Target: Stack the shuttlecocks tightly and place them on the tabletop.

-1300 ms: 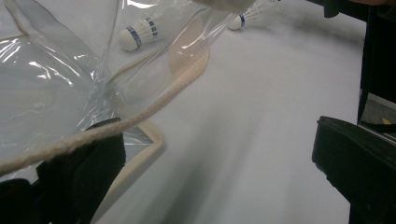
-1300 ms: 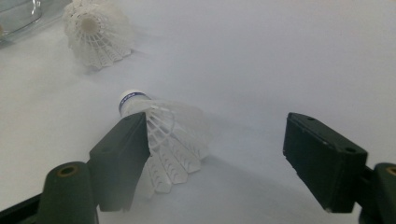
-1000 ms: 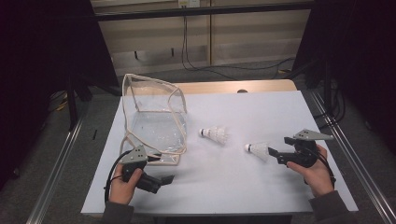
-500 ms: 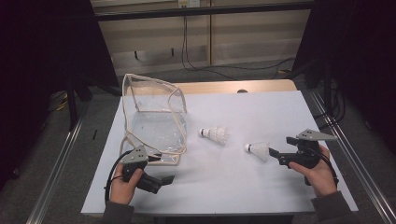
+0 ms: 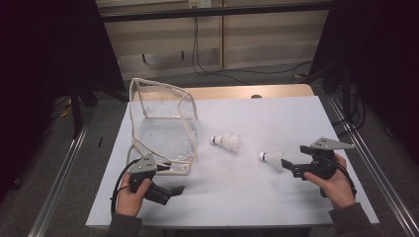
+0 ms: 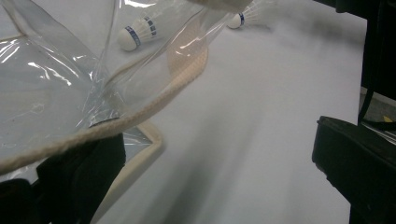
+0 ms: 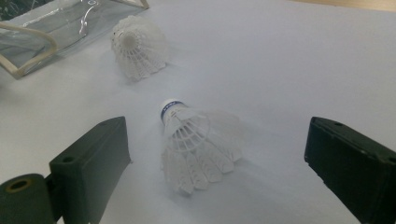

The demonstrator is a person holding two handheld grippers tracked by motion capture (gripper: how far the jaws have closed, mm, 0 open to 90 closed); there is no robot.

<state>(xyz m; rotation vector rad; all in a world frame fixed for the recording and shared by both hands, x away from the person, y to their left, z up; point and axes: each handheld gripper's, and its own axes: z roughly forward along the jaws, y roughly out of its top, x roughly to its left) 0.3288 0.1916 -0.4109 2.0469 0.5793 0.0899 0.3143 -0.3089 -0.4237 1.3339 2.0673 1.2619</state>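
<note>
Shuttlecock [image 7: 198, 147] with white feathers lies on its side on the white table [image 5: 276, 197], toward the right edge, its cork tip with a blue band pointing away from me. It sits between the two black jaws of my right gripper [image 5: 286, 167], which stand spread wide on either side of it, having just been opening; neither jaw touches the feathers. My right hand [image 5: 336, 180] holds that gripper low over the table, near the front right corner.

A second shuttlecock [image 5: 227, 142] lies near the middle of the table, apart from the first, between it and a clear plastic bag [image 5: 165, 131]. The bag has cream-coloured cord trim and stands open toward the left edge of the table, its walls sagging.

My left gripper [image 5: 175, 190] rests near the front left corner, just in front of the bag, held in my left hand [image 5: 131, 195]. In the left gripper view its jaws stand wide apart; one jaw sits behind the bag's clear wall and cream cord [image 6: 140, 116], though I cannot tell whether it touches them. Bare table shows between the jaws.
</note>
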